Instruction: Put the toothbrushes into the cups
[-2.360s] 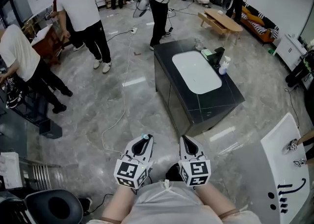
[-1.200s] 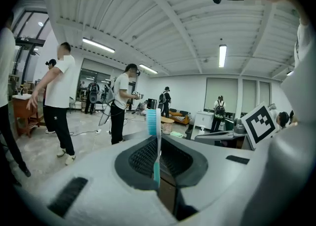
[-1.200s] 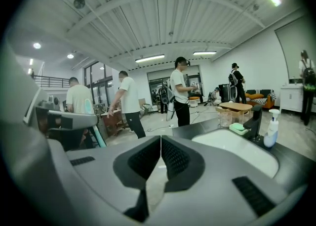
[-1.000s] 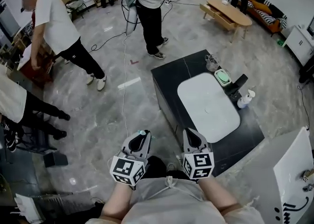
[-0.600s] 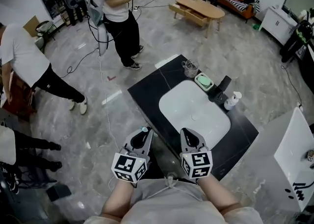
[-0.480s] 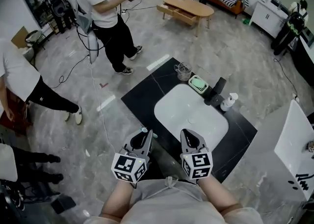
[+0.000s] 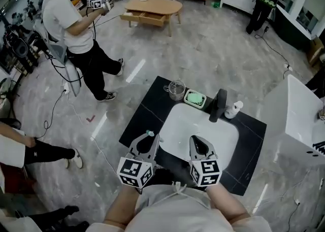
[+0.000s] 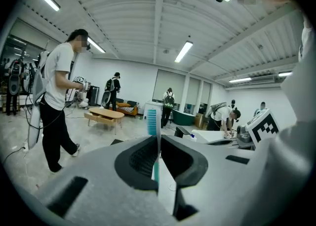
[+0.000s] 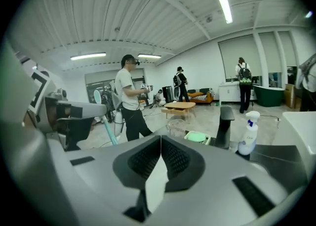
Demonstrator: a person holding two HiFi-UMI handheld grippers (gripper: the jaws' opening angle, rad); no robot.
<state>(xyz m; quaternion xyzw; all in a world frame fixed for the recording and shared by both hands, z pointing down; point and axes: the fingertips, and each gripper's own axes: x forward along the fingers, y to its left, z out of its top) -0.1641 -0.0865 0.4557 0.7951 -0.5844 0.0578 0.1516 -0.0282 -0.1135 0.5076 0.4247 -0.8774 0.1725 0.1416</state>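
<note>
My left gripper point(image 7: 151, 137) is shut on a teal toothbrush point(image 7: 149, 133), whose bristle head point(image 8: 152, 120) sticks up past the closed jaws in the left gripper view. My right gripper point(image 7: 194, 139) is shut with nothing between its jaws, as the right gripper view point(image 9: 160, 138) shows. Both hang at the near edge of a black counter point(image 7: 142, 117) with a white sink point(image 7: 203, 129). A clear glass cup point(image 7: 176, 89) stands at the counter's far left corner, well beyond both grippers. The cup point(image 9: 177, 127) also shows in the right gripper view.
Behind the sink stand a green soap dish point(image 7: 194, 98), a black faucet point(image 7: 219, 104) and a white spray bottle point(image 7: 233, 109). A person point(image 7: 76, 33) stands at the far left with cables point(image 7: 61, 104) on the floor. A wooden coffee table point(image 7: 152, 10) lies beyond; a white table point(image 7: 299, 119) is at the right.
The view has swung round and closed in: the counter and sink, earlier farther off and to the right, now lie straight before both grippers. The left still holds the toothbrush.
</note>
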